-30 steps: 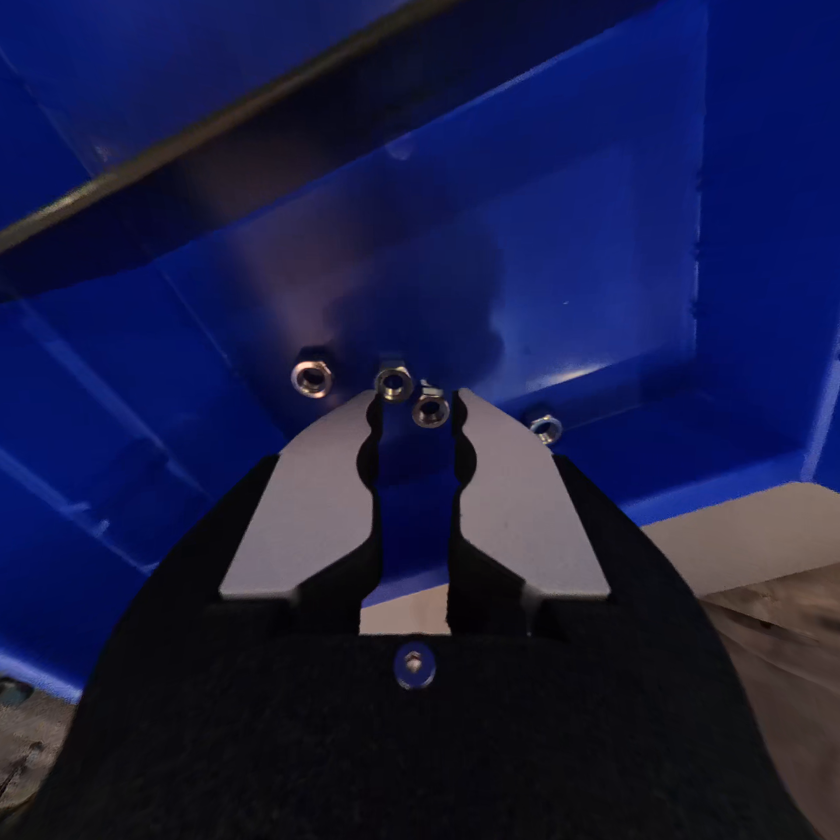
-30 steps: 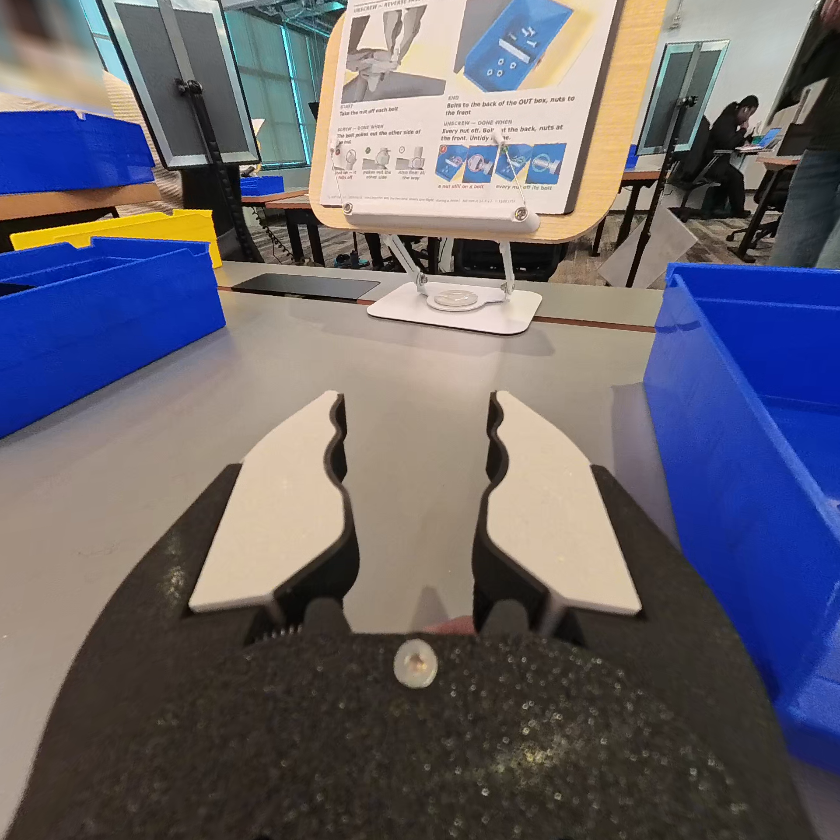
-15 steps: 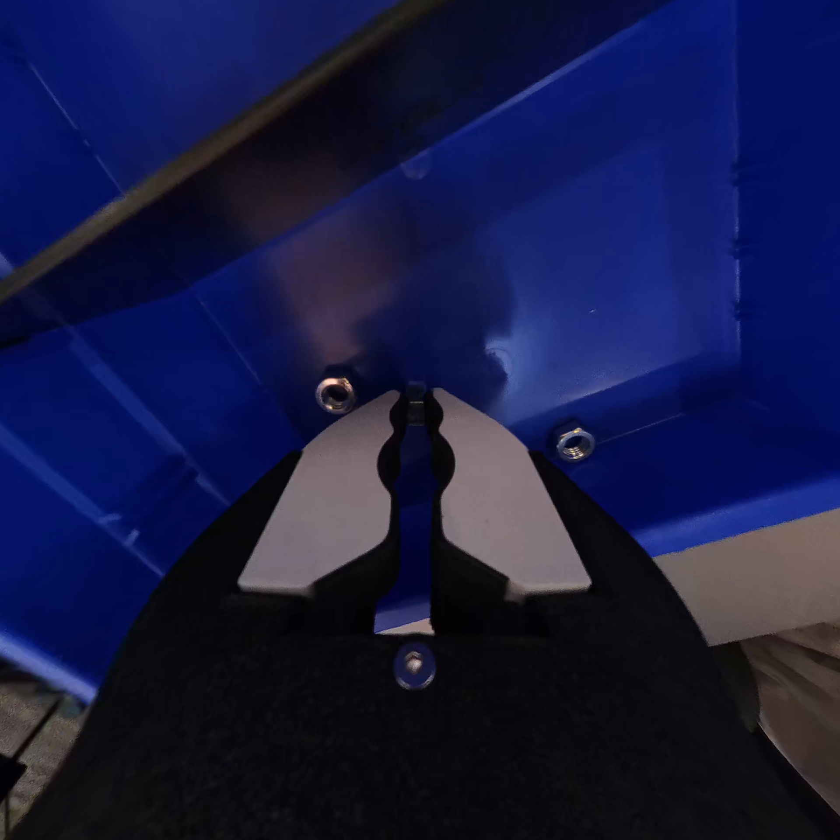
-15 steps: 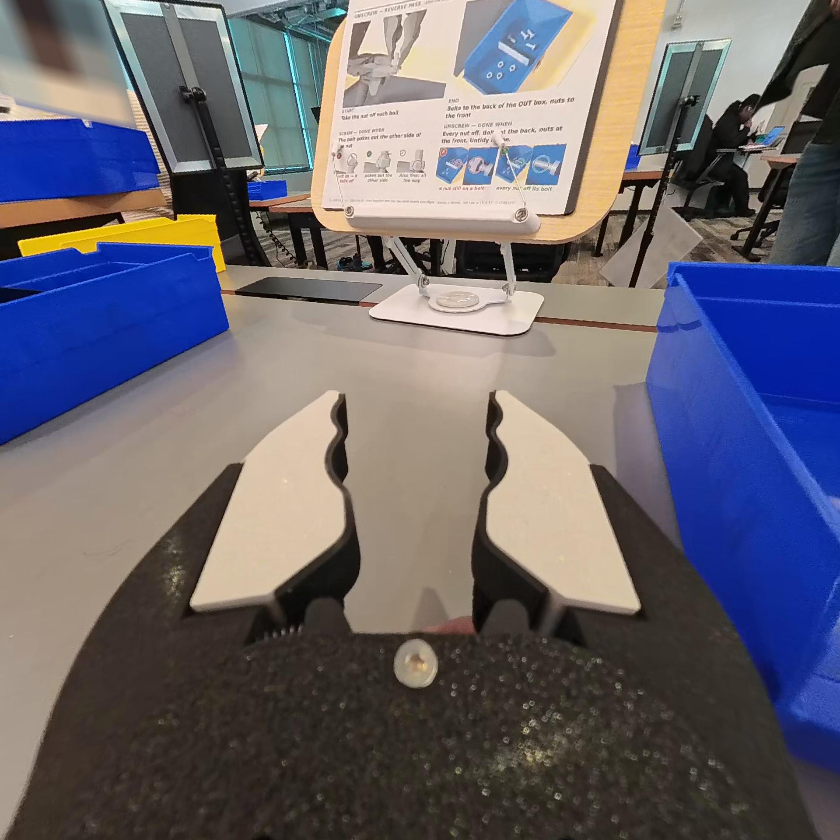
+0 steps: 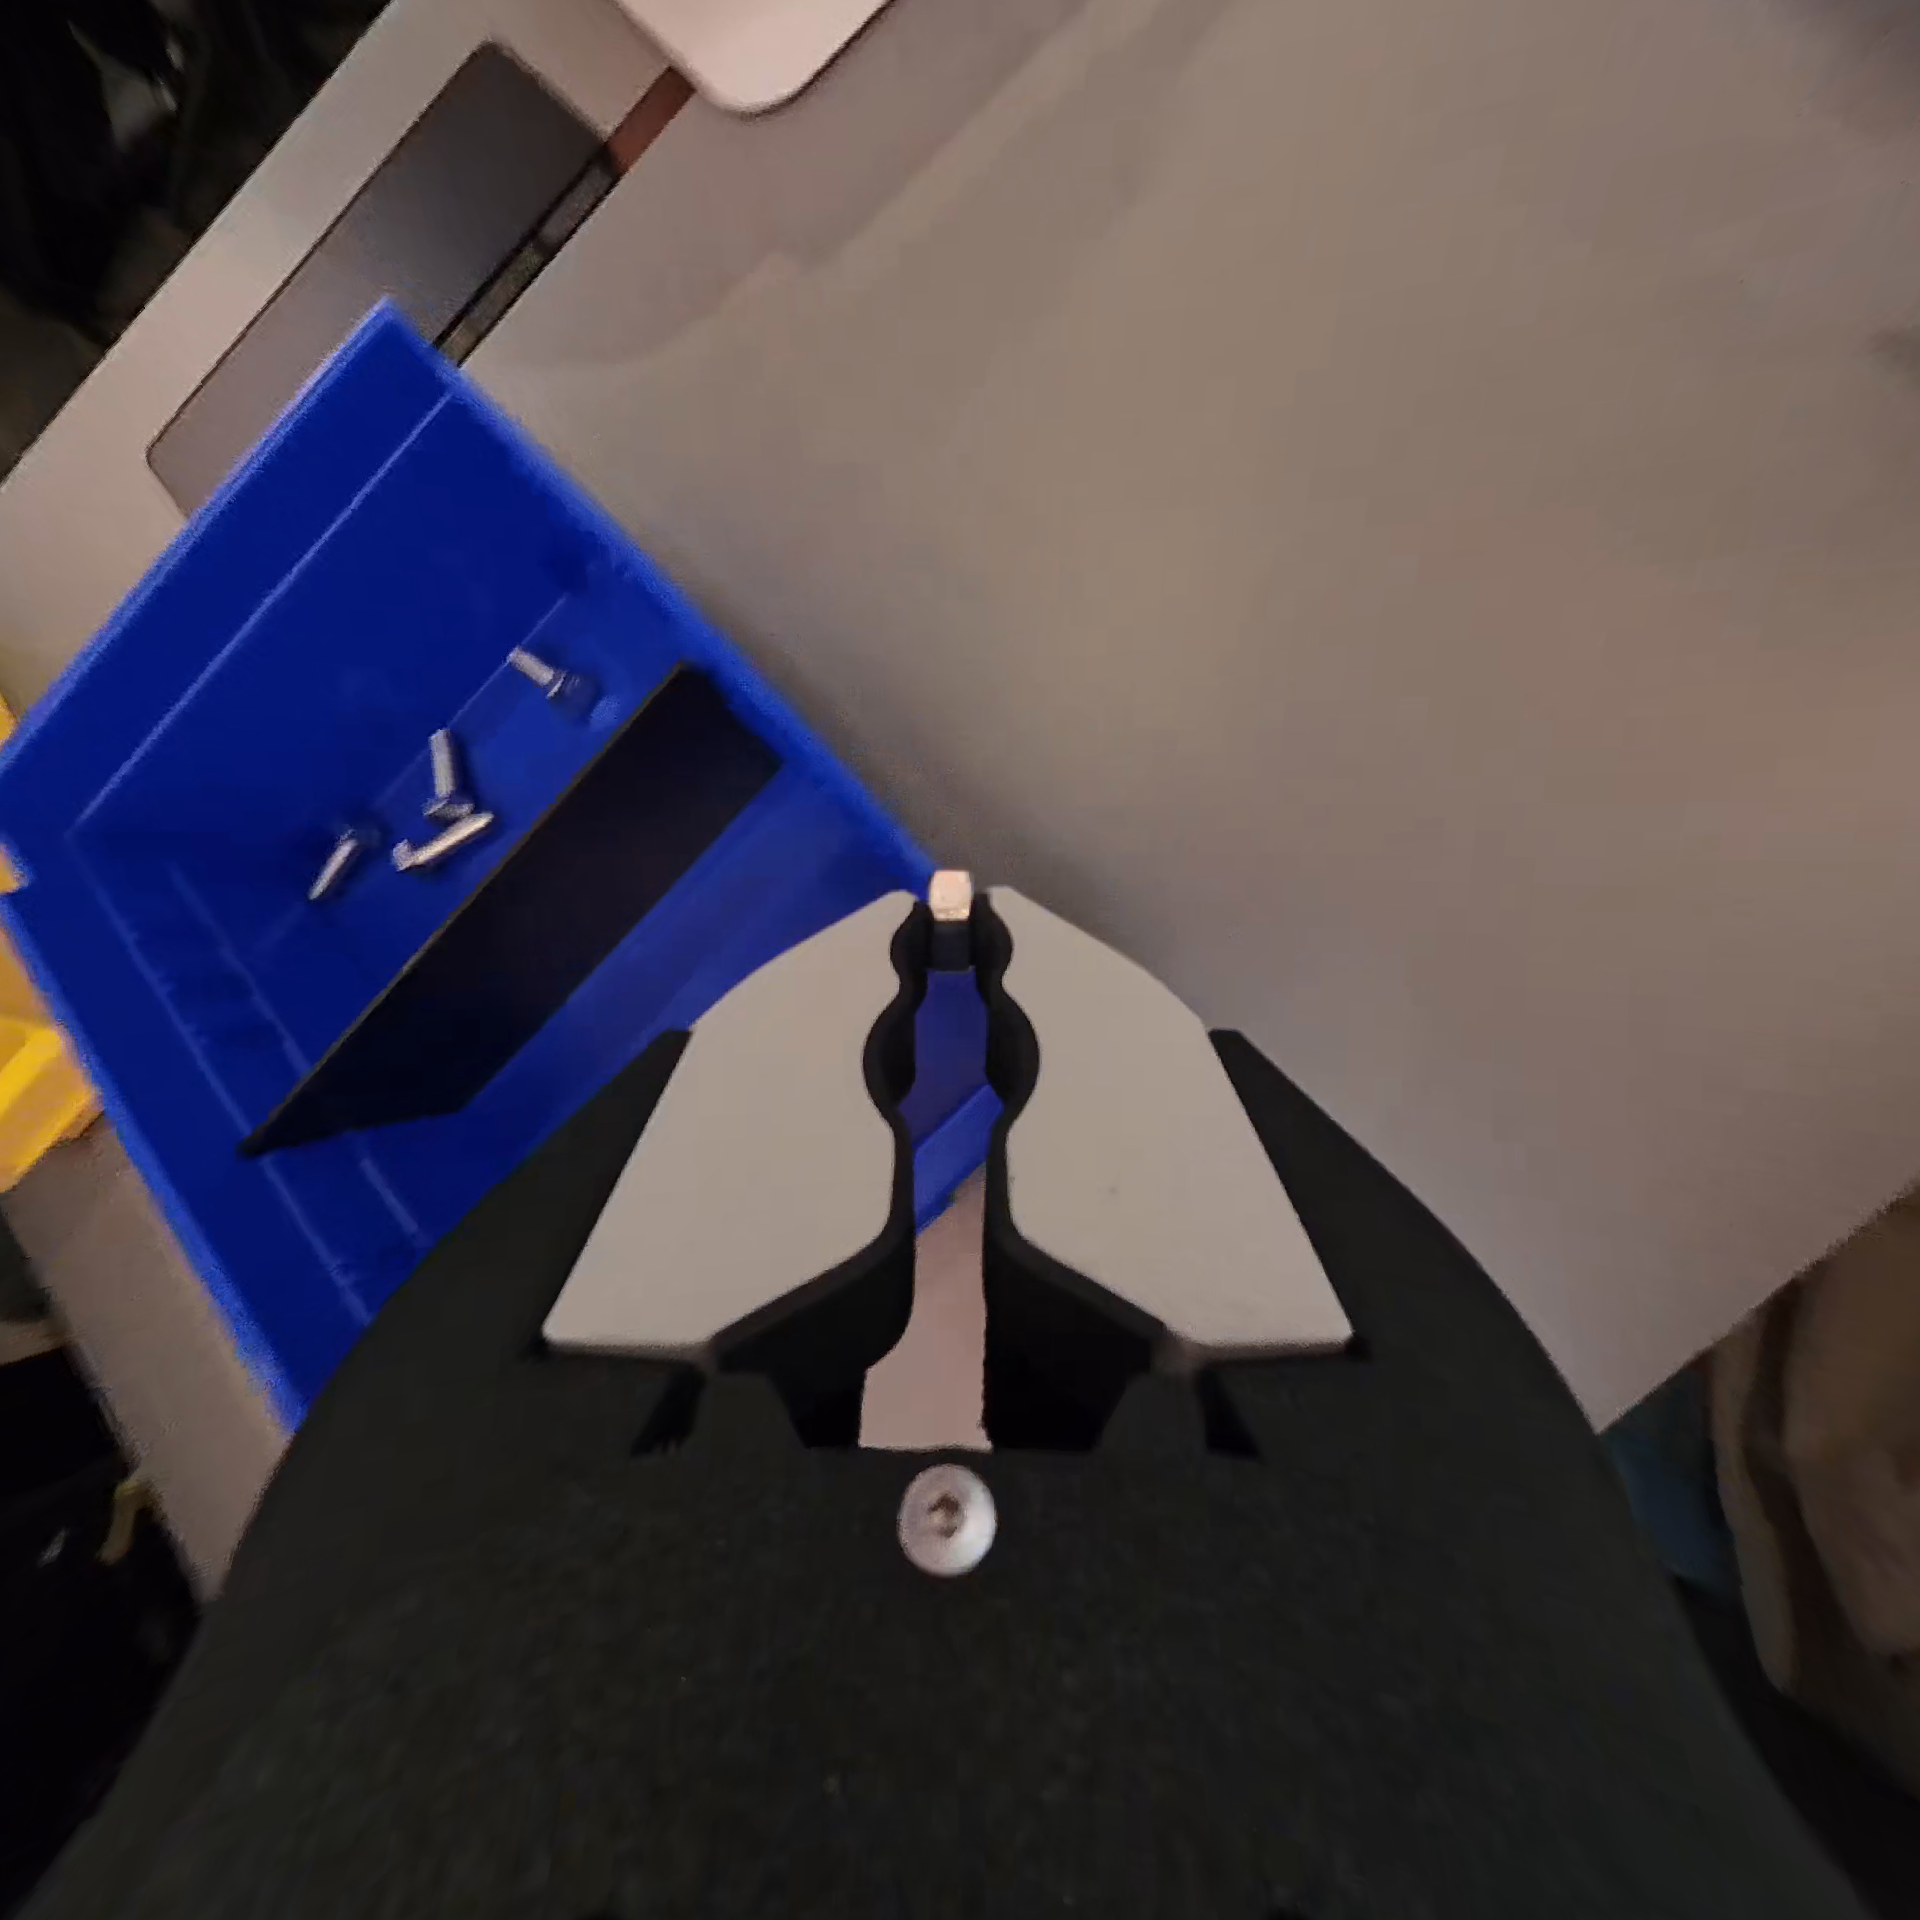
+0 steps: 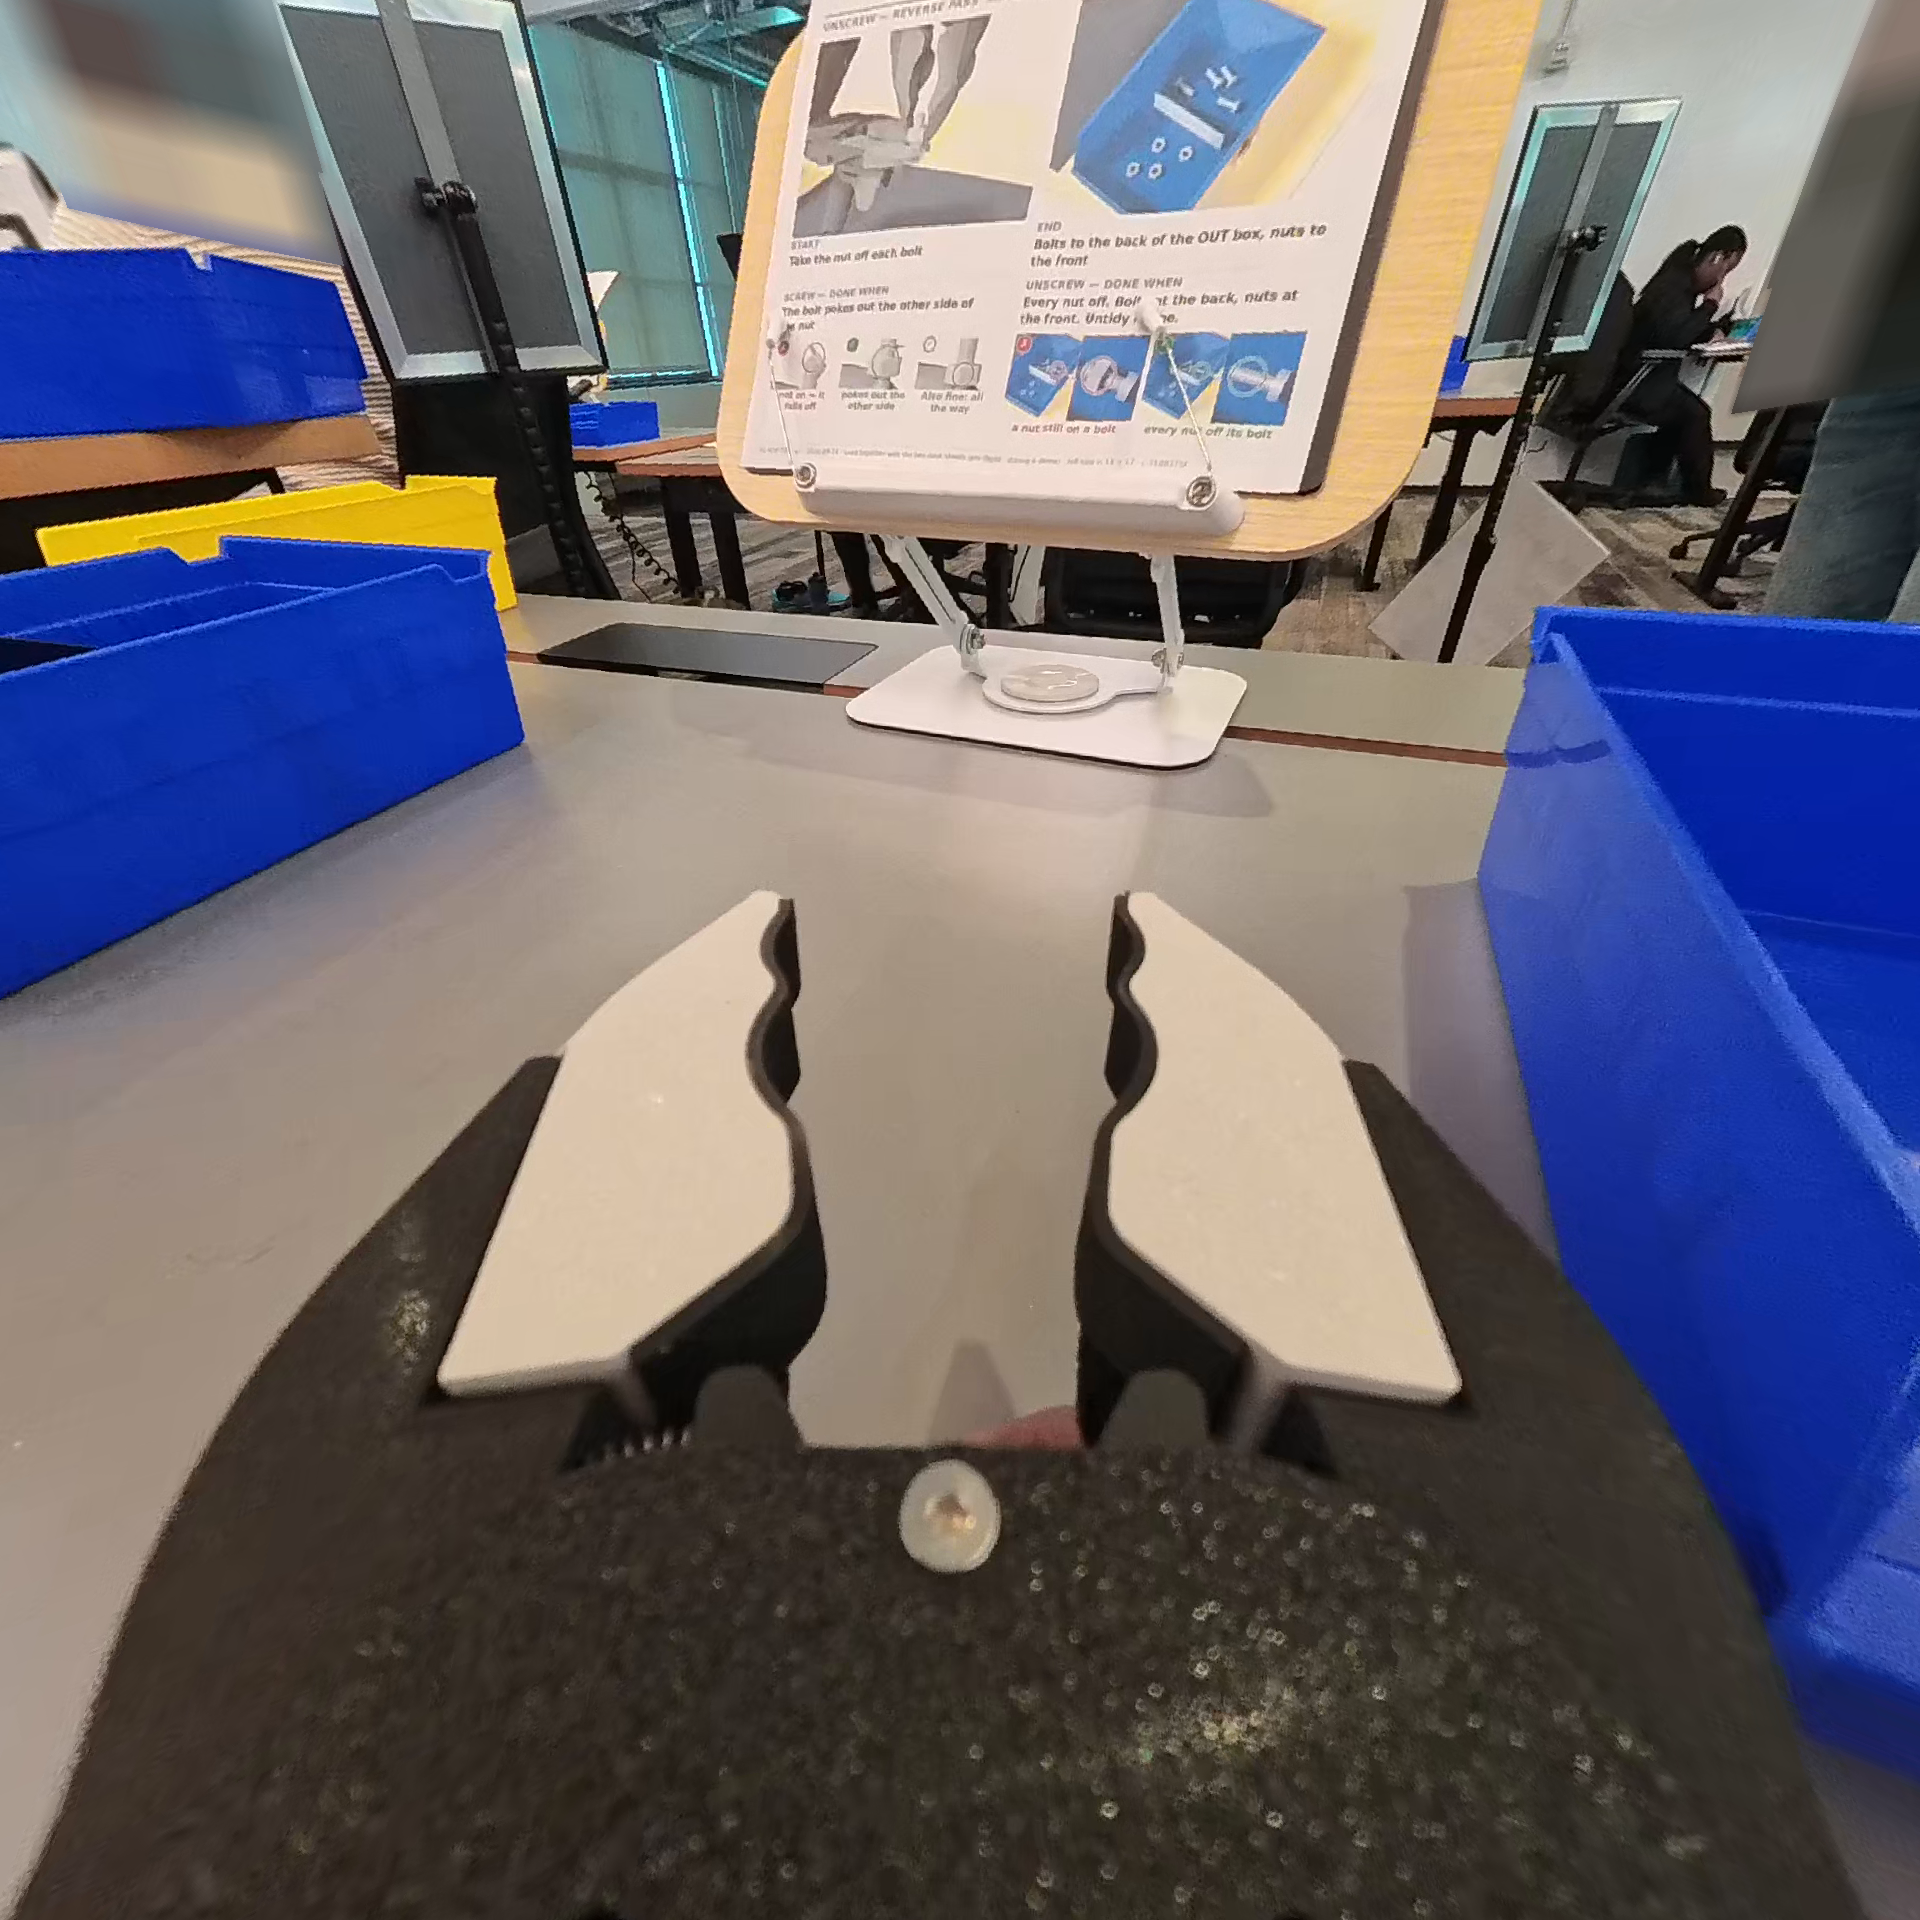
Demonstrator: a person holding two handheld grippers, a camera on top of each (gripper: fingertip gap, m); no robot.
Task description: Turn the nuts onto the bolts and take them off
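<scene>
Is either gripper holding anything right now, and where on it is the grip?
Left gripper pinches a nut by its sides, at the very fingertips. Right gripper is open and empty.

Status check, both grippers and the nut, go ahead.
Left gripper shut on nut, above blue bin. Right gripper open, empty, over grey table. Bolts behind bin's divider.

Nut: bright bare metal, shiny. Bolts: same metal, w/ glints. Blue bin: glossy smooth plastic; divider matt black. Table: smooth grey, semi-matt. Gripper bodies grainy matt black; finger faces matt grey. Far stand board: wood-look, paper sheet on it.
</scene>
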